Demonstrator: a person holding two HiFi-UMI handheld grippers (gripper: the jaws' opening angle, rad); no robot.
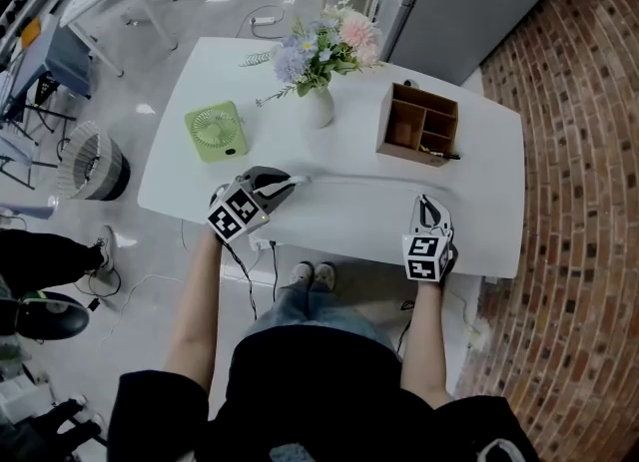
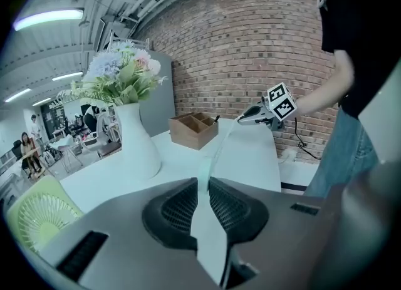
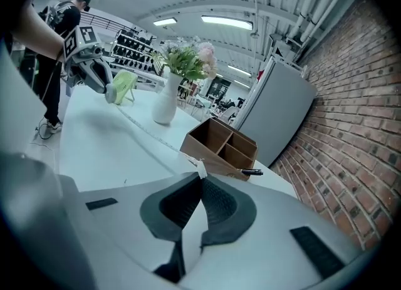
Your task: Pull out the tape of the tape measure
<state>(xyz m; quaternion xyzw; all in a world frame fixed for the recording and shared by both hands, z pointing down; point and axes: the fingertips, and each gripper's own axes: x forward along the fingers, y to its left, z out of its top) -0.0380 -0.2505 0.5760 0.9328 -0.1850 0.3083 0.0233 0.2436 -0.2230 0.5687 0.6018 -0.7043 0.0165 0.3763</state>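
Observation:
A thin white tape (image 1: 359,183) stretches across the white table (image 1: 479,231) between my two grippers. My left gripper (image 1: 295,183) is shut on the tape measure's pale body (image 2: 210,232), which fills the gap between its pads (image 2: 235,201). From there the tape (image 2: 216,151) runs out to my right gripper (image 2: 241,119). My right gripper (image 1: 429,201) sits near the front right edge, shut on the tape's end tab (image 3: 201,170). In the right gripper view the tape (image 3: 144,129) runs low over the table back to the left gripper (image 3: 111,91).
A white vase of flowers (image 1: 318,101), a green desk fan (image 1: 216,131) and a wooden organizer (image 1: 419,123) with a pen stand behind the tape. A floor fan (image 1: 95,161) stands left of the table, a brick wall (image 1: 589,151) to the right.

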